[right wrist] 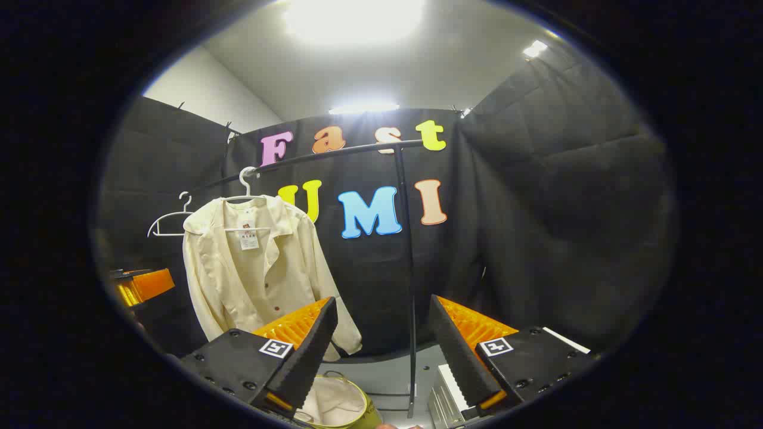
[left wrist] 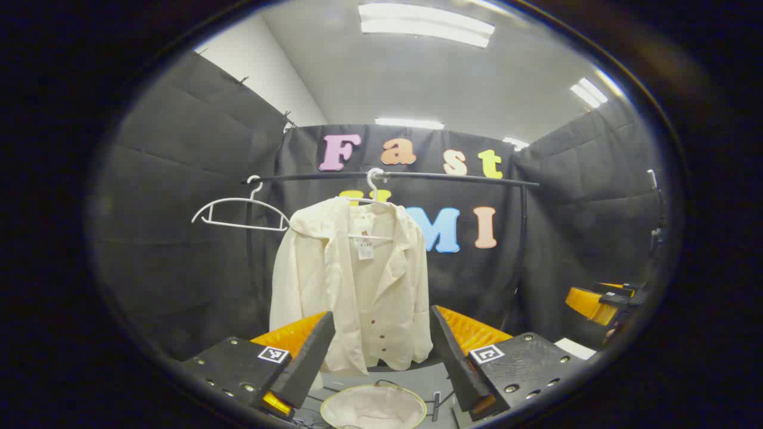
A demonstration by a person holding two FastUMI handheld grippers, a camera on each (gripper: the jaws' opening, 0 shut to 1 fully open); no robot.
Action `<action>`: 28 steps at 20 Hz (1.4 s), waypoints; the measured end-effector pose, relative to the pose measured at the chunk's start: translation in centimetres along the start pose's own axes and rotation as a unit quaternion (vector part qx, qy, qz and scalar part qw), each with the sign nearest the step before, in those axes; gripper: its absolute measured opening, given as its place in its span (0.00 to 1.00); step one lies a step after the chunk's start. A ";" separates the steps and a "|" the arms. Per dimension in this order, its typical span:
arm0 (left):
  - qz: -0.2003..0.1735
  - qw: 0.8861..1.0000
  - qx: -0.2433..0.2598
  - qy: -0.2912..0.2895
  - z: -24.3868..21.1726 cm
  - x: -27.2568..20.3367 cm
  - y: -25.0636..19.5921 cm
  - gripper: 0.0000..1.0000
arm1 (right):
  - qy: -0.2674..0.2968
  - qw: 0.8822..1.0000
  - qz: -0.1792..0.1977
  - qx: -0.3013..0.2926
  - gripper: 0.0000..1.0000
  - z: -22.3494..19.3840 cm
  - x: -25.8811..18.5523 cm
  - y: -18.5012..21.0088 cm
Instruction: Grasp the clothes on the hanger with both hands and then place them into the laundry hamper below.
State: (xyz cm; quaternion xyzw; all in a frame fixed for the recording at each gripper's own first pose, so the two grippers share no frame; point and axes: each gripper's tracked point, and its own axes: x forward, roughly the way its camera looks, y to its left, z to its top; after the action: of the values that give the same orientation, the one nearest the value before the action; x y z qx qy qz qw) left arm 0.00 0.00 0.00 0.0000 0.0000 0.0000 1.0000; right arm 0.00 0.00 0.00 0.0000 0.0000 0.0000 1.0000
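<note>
Hand-held gripper (left wrist: 381, 357) above grey floor (left wrist: 417, 376)

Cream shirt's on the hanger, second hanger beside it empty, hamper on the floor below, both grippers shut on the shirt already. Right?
Not quite. Both grippers are open and short of the shirt: the left gripper and right gripper each show spread fingers holding nothing, as their own views show. The rest stands: empty hanger beside it, hamper below.

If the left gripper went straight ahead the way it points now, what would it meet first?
Most likely the cream shirt hanging on its hanger: it sits between the open fingers of the left gripper, apart from them. How far off it hangs is hard to judge. The hamper lies below that line.
</note>
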 end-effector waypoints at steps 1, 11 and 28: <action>0.002 1.000 0.000 0.005 -0.3 -0.1 0.3 0.96 | 0.002 1.000 -0.001 -0.001 0.98 -0.4 0.0 0.1; 0.025 1.000 -0.006 0.018 -1.5 -0.8 2.3 0.91 | 0.011 1.000 0.006 -0.007 0.98 -1.5 -0.5 1.4; 0.087 0.996 -0.020 0.014 -0.8 -0.1 6.2 0.91 | 0.023 0.999 0.038 -0.017 0.98 -0.9 1.5 3.7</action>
State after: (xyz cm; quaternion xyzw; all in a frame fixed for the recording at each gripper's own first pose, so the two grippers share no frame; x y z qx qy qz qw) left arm -0.07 6.25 -0.78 -0.0199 0.0145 0.0872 0.9959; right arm 1.54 3.69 -0.85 -0.0173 0.0227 0.0377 0.9989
